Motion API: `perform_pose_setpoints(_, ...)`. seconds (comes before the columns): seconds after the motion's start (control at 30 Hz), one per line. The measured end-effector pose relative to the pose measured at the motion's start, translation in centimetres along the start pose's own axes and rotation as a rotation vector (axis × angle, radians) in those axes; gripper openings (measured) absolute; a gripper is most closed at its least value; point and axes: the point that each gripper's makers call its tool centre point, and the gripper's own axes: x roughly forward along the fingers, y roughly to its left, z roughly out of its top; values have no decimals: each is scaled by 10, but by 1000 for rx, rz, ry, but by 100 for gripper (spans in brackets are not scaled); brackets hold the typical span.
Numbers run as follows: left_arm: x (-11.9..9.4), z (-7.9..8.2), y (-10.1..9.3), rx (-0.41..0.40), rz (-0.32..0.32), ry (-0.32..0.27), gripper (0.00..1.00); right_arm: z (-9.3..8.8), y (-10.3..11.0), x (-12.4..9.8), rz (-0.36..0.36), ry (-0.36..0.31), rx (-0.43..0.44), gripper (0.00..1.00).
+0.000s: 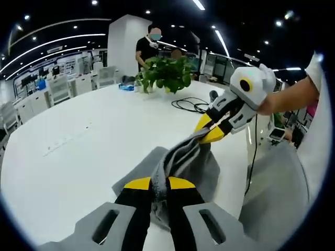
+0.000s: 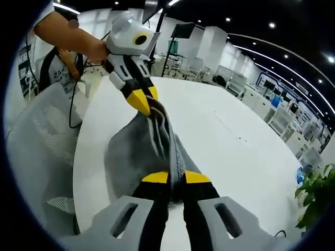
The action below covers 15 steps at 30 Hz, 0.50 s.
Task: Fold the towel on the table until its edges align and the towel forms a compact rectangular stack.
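Holding the towel (image 1: 180, 162) at two points, we keep it stretched between the left gripper (image 1: 159, 184) and the right gripper (image 1: 212, 130), with its lower part draped onto the white table (image 1: 73, 136). In the left gripper view, the yellow-tipped jaws stand nearly closed with a gathered ridge of grey cloth pinched between them; farther off and to the right, the other gripper clamps the far end of the same ridge. In the right gripper view, the right gripper (image 2: 176, 178) likewise has its jaws drawn narrow on the fabric, and the left gripper (image 2: 147, 102) grips the towel's (image 2: 131, 157) far end.

We judge the towel to be light, soft and limp. It sags between the two holds and bunches into folds at each pinch, so it will not keep a shape unsupported. Its weave looks slightly ribbed and should not slip readily from closed jaws. Corners or a straight edge are the preferred holds, since bunched cloth makes edge alignment hard to verify.

The towel lies near the table's near right edge, beside a grey chair (image 1: 277, 193). A potted plant (image 1: 166, 73) stands well apart at the far side.
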Motion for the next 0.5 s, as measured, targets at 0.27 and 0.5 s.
perform_pose_setpoints(0.27, 15, -7, 9, 10, -8, 41, 10, -9, -8, 10, 4, 4, 6, 7)
perform_pose_setpoints(0.5, 29, -19, 18, 15, -1, 93, 10, -22, -15, 29, 16, 47, -13, 8)
